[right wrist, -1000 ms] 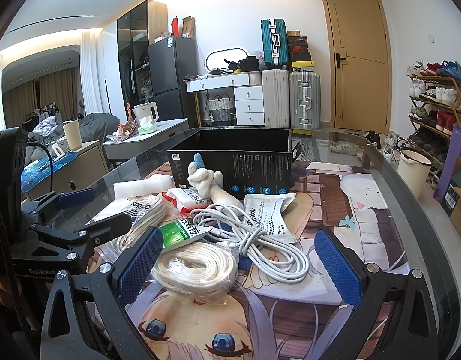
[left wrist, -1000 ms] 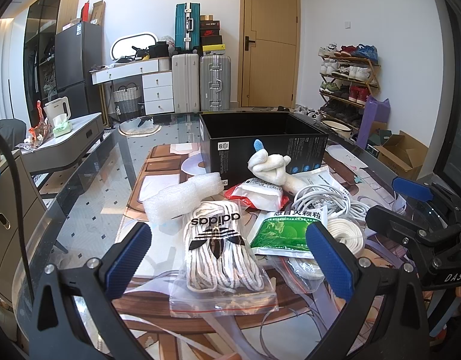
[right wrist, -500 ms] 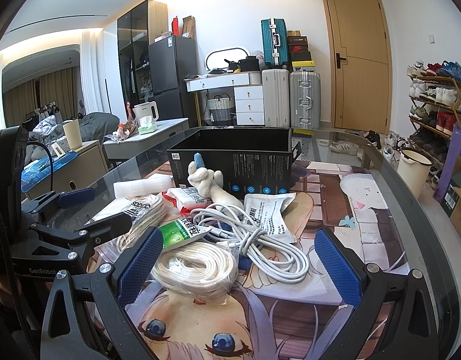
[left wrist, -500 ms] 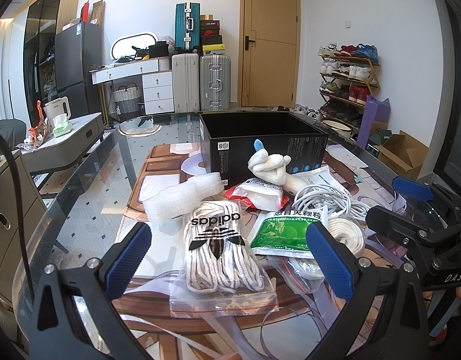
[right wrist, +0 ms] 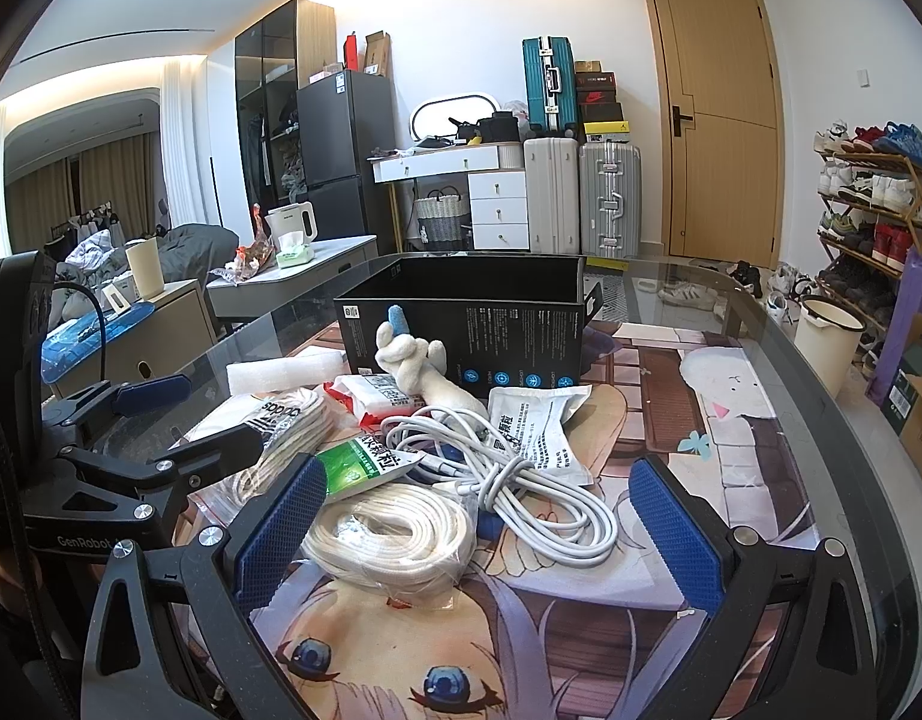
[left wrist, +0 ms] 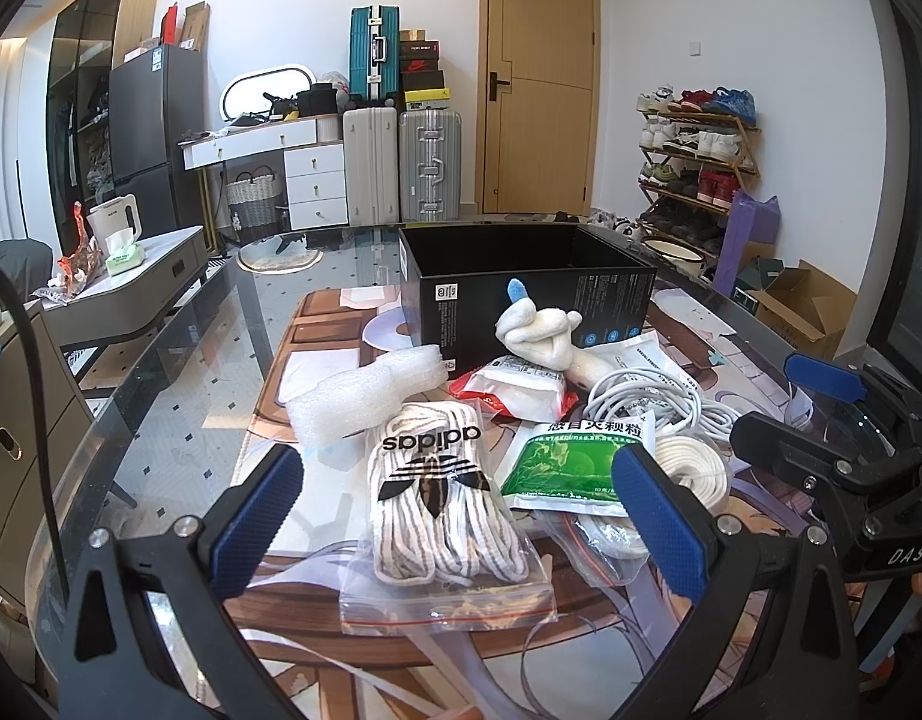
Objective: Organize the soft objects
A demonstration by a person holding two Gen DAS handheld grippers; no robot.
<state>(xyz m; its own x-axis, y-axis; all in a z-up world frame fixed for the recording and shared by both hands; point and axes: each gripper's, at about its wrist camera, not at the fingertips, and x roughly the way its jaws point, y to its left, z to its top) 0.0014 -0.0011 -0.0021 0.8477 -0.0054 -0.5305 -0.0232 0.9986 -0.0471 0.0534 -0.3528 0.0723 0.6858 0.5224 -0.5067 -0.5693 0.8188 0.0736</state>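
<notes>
An open black box [left wrist: 523, 276] [right wrist: 466, 318] stands at the back of a pile on the glass table. In front of it lie a white plush hand [left wrist: 541, 330] [right wrist: 413, 360], a white foam sheet [left wrist: 365, 393], a red-and-white packet [left wrist: 517, 387], a bagged adidas lace bundle [left wrist: 440, 507], a green packet [left wrist: 565, 459] [right wrist: 365, 462], a white cable [left wrist: 646, 405] [right wrist: 520, 492], a white rope coil [right wrist: 395, 531] and a white pouch [right wrist: 538, 426]. My left gripper [left wrist: 458, 519] is open over the lace bag. My right gripper [right wrist: 478, 531] is open over the rope and cable.
The glass table [right wrist: 820, 420] carries a printed mat [right wrist: 724, 408] and curves away at the right. A low grey side table [left wrist: 125, 294] stands to the left. Suitcases [left wrist: 401, 165], a shoe rack [left wrist: 694, 168] and a door [left wrist: 538, 78] are behind.
</notes>
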